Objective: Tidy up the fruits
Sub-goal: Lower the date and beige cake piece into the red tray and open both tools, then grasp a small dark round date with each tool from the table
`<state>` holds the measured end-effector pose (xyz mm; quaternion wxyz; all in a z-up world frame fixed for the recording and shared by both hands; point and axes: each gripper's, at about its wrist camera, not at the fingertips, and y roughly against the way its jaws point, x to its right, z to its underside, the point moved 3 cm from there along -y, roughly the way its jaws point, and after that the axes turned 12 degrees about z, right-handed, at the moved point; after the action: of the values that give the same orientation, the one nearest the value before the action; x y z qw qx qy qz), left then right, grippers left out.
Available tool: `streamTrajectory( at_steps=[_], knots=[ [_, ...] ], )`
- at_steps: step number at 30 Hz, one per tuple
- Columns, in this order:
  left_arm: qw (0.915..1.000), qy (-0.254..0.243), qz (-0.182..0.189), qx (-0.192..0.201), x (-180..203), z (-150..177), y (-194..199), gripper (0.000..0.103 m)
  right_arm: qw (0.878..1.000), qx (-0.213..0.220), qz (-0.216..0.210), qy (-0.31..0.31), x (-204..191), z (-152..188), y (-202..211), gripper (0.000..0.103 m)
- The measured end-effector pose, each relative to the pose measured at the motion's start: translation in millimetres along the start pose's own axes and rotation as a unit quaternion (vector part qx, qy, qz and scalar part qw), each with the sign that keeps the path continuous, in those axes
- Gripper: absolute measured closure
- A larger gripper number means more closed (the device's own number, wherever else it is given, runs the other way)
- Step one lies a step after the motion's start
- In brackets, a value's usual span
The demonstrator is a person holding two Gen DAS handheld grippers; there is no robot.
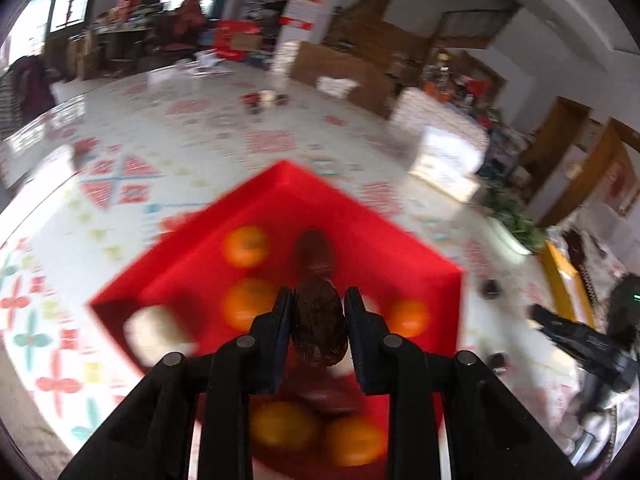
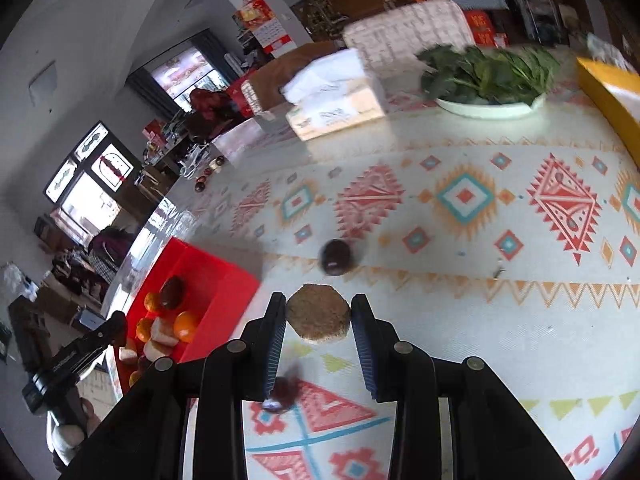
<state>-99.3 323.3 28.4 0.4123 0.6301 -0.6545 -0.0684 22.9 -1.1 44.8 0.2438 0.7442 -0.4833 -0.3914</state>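
Both views are fisheye, each set just behind a gripper's two fingers and looking forward and down along them. The left wrist view hangs close above the red bin, tilted toward the table's far edge and the room beyond. The right wrist view looks down across the patterned tablecloth. Both share the red bin, and each catches the other gripper at its edge.
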Motion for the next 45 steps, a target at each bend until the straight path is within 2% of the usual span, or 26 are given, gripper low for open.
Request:
streamTrajectory(
  at_steps=[2, 6, 10, 13, 15, 18, 21, 25, 29, 31, 33, 37, 40, 45],
  knots=[
    [0.9999, 0.007, -0.014, -0.003, -14, 2, 0, 0.078, 1.000, -0.007, -0.024, 0.016, -27, 9, 3, 0.066],
    [0.9998, 0.006, -0.013, -0.012, -23, 8, -4, 0.078, 0.996, -0.024, -0.046, 0.066, -81, 23, -4, 0.066],
    [0.9995, -0.005, -0.030, 0.002, -27, 6, -1, 0.077, 0.990, -0.043, -0.046, 0.124, -132, 39, -21, 0.066],
    [0.9997, 0.003, -0.024, 0.006, -33, 6, 4, 0.068, 0.987, -0.056, -0.039, 0.146, -153, 49, -36, 0.066],
    [0.9997, 0.008, -0.018, 0.014, -36, 5, 9, 0.057, 0.986, -0.060, -0.032, 0.154, -162, 51, -46, 0.066],
    [0.9995, 0.015, -0.011, 0.026, -39, 3, 19, 0.049, 0.985, -0.064, -0.023, 0.161, -172, 54, -54, 0.065],
    [0.9989, 0.023, -0.006, 0.041, -40, 1, 29, 0.042, 0.985, -0.065, -0.024, 0.158, -175, 53, -54, 0.057],
    [0.9981, 0.027, 0.003, 0.055, -37, -1, 40, 0.035, 0.988, -0.053, -0.021, 0.147, -166, 47, -43, 0.052],
    [0.9975, 0.026, 0.013, 0.065, -32, -1, 51, 0.031, 0.993, -0.020, -0.009, 0.116, -138, 32, -16, 0.049],
    [0.9970, 0.024, 0.016, 0.071, -28, -1, 56, 0.029, 0.995, 0.001, 0.007, 0.101, -119, 26, 0, 0.041],
    [0.9967, 0.024, 0.020, 0.074, -25, -1, 59, 0.028, 0.996, 0.021, 0.032, 0.082, -93, 17, 14, 0.038],
    [0.9967, 0.011, 0.037, 0.071, -8, 3, 59, 0.028, 0.995, 0.029, 0.082, 0.052, -44, 4, 26, 0.038],
    [0.9969, -0.013, 0.051, 0.058, 14, 9, 52, 0.028, 0.993, 0.021, 0.110, 0.047, -23, 0, 16, 0.038],
    [0.9965, -0.047, 0.061, 0.034, 40, 19, 41, 0.028, 0.988, 0.001, 0.137, 0.066, -10, -14, -19, 0.038]
  ],
)
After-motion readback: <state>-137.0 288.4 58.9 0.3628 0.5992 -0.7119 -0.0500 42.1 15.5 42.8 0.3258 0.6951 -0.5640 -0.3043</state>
